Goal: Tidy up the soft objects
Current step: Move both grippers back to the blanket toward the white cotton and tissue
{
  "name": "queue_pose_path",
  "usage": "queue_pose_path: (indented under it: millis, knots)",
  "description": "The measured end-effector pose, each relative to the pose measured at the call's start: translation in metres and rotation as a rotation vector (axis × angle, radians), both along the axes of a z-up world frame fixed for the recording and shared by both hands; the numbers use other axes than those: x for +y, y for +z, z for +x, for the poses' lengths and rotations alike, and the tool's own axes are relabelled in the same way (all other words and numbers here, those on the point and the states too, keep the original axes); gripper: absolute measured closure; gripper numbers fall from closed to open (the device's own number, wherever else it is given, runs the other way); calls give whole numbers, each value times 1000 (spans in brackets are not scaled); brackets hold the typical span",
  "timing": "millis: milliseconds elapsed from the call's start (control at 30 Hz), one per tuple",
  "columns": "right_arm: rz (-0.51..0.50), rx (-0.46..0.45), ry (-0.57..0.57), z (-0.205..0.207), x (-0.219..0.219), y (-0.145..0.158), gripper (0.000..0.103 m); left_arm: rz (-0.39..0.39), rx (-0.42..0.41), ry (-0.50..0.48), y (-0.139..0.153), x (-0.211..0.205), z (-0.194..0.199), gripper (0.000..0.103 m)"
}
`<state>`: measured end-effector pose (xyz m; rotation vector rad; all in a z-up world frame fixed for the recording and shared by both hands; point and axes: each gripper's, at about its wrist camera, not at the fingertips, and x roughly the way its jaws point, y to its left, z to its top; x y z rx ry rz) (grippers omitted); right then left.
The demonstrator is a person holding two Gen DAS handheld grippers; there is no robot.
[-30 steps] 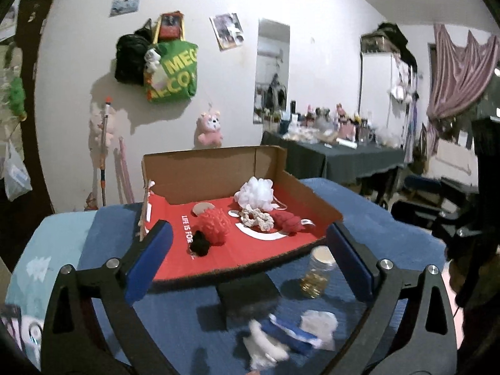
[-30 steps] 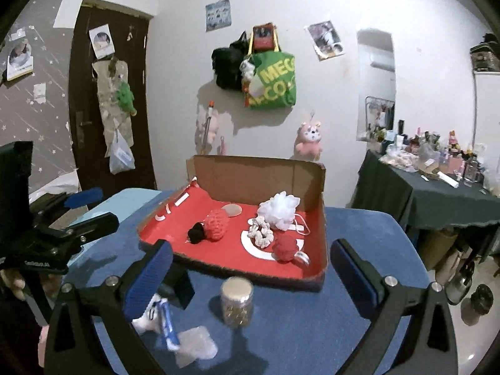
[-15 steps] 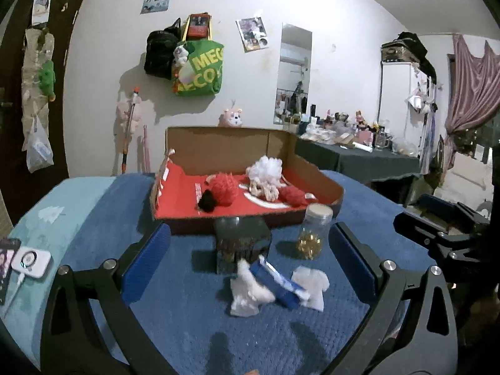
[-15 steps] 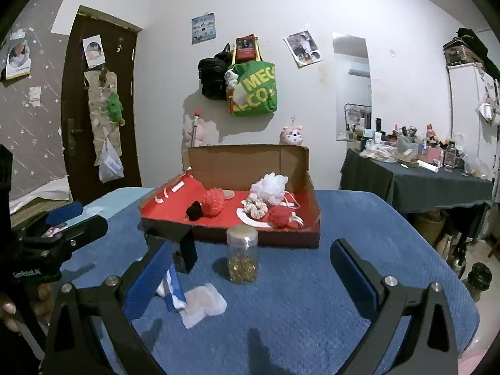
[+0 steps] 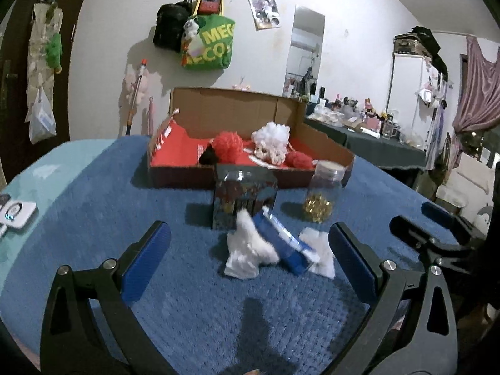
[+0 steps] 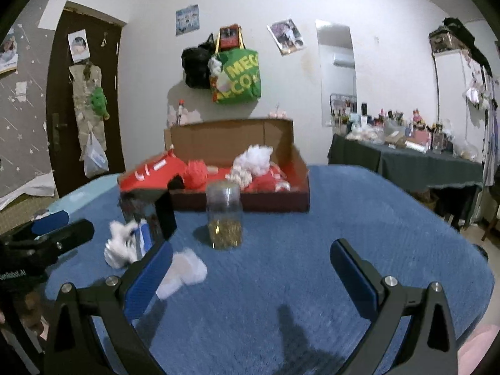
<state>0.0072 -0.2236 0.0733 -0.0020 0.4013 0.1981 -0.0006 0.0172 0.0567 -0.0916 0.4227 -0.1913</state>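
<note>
A cardboard box (image 5: 237,109) sits at the far side of the tabletop (image 5: 93,206), with pom-poms (image 5: 229,147) and a scrunchie (image 5: 272,154) inside. In front of it stand a small box (image 5: 243,200) and, to its right, a jar (image 5: 322,193). Nearer lie cloths (image 5: 247,250) around a packet (image 5: 281,243).

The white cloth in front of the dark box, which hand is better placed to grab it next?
Probably left. The white cloth lies between the open left hand-held gripper; the right hand-held gripper faces the jar.
</note>
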Motion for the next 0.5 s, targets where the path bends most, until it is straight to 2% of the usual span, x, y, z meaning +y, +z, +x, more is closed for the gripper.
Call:
queue_pose_path:
  millis: [200, 500]
  knots:
    - [4, 58, 1, 6, -2, -20, 0, 20, 46, 4, -18, -2, 5, 0]
    - [-3, 95, 10, 7, 0, -30, 0, 23, 97, 5, -33, 0, 10, 0]
